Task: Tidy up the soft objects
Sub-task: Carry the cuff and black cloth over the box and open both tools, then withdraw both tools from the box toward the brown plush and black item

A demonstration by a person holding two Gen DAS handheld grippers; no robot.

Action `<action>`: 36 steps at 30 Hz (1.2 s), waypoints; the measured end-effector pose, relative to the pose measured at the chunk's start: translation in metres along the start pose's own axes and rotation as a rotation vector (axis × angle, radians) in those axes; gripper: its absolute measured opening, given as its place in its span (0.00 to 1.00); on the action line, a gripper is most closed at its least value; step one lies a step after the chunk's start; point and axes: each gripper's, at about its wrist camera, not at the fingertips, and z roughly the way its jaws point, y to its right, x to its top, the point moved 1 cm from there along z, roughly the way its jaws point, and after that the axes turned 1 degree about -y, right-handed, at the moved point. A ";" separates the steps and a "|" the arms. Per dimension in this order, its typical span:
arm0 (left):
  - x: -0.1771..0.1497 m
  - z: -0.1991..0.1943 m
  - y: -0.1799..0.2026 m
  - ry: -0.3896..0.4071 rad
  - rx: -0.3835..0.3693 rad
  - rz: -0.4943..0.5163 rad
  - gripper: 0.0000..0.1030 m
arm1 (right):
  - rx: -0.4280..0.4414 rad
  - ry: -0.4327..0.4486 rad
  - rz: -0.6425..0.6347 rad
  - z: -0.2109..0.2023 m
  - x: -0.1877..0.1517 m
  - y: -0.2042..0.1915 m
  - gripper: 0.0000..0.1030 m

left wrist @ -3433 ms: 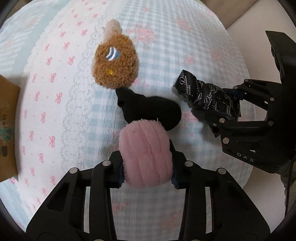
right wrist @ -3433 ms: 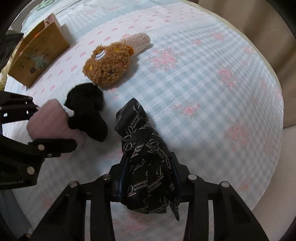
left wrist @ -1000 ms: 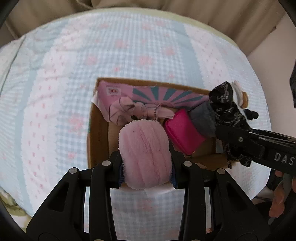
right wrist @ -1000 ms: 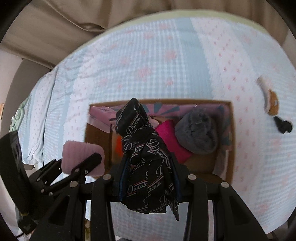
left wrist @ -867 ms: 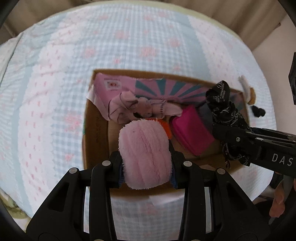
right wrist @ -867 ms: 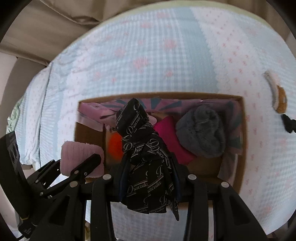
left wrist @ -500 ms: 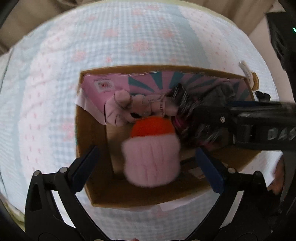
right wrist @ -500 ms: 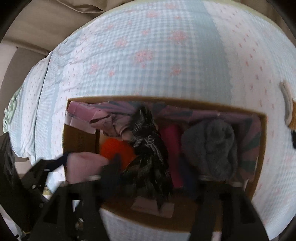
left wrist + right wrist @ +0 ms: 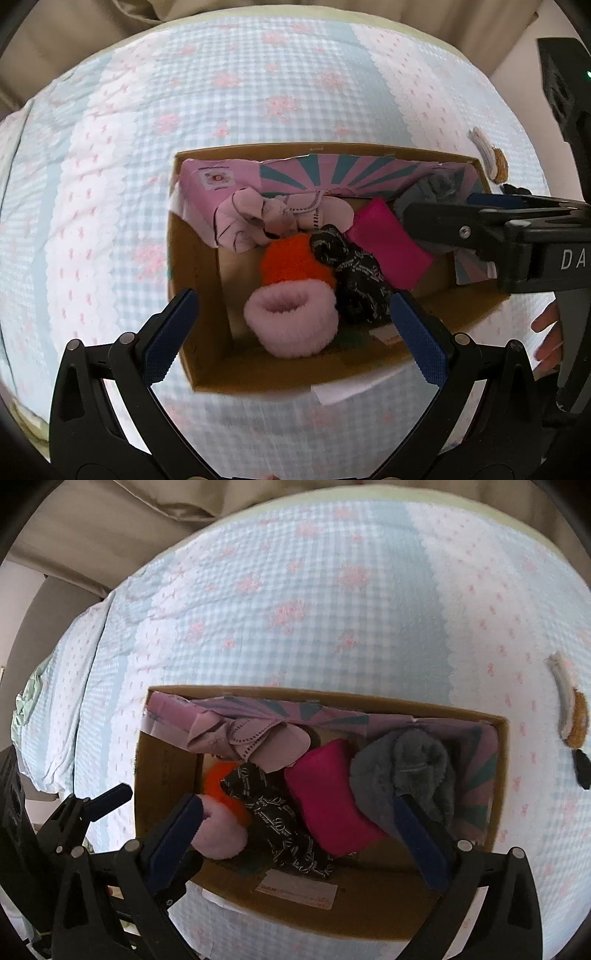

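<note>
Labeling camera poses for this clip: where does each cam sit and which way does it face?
Left wrist: on the left gripper, above the box, looking down into it; open blue fingers frame the pink roll; the right gripper crosses from the right.
Right wrist: on the right gripper, over the box's near edge, looking down; open fingers, left gripper at lower left.
Shared: box, pink roll, black cloth, magenta pad, bedspread.

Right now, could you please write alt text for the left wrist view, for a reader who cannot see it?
The open left gripper hovers over a cardboard box on a checked bedspread. Inside lie a pink fuzzy roll, an orange item, a black printed cloth and a magenta item.
</note>
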 end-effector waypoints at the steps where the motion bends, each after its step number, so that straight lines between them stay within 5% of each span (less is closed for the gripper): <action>1: -0.002 -0.003 -0.001 0.003 0.000 -0.005 1.00 | -0.009 0.013 -0.006 -0.005 -0.002 -0.002 0.99; 22: -0.042 -0.146 0.016 0.227 0.026 -0.084 1.00 | -0.153 0.273 -0.028 -0.157 -0.075 -0.029 1.00; 36: -0.031 -0.198 0.108 0.358 0.009 -0.040 1.00 | -0.240 0.462 0.064 -0.255 -0.136 0.068 1.00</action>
